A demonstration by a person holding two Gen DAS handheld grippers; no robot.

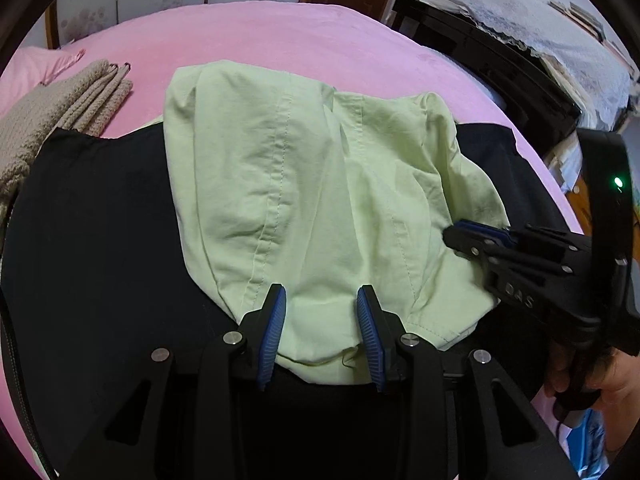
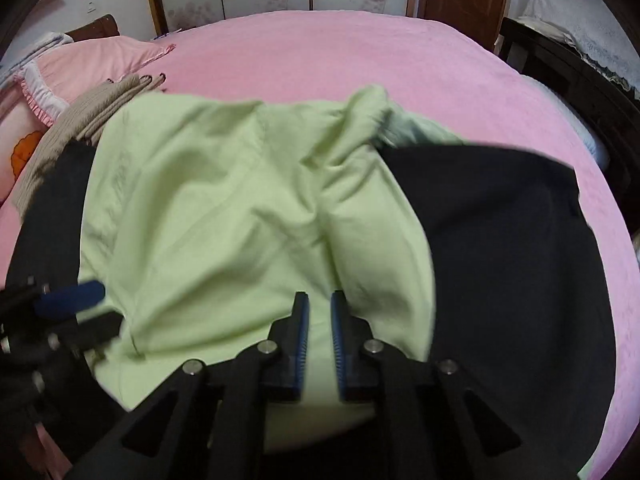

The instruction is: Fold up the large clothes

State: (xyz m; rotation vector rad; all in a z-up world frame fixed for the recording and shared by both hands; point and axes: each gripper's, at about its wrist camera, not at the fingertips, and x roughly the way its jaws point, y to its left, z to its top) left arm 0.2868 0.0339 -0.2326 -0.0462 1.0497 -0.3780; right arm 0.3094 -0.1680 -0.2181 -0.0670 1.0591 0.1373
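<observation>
A light green garment (image 1: 280, 180) (image 2: 220, 200) lies crumpled on a spread black garment (image 1: 100, 220) (image 2: 500, 240) on the pink bed (image 1: 280, 40). My left gripper (image 1: 322, 312) is open over the green garment's near hem; the cloth lies flat between the blue pads, which do not press it. In the right wrist view the left gripper (image 2: 104, 308) is at the garment's left edge. My right gripper (image 1: 450, 236) (image 2: 320, 320) comes in from the right, its jaws nearly together on the green cloth's right side. That view is blurred.
A folded beige knit (image 1: 60, 108) (image 2: 100, 100) lies at the left, next to a pink pillow (image 2: 92, 60). Dark furniture under a lace cover (image 1: 480, 52) stands close along the bed's right side. A person's hand (image 1: 612, 384) holds the right gripper.
</observation>
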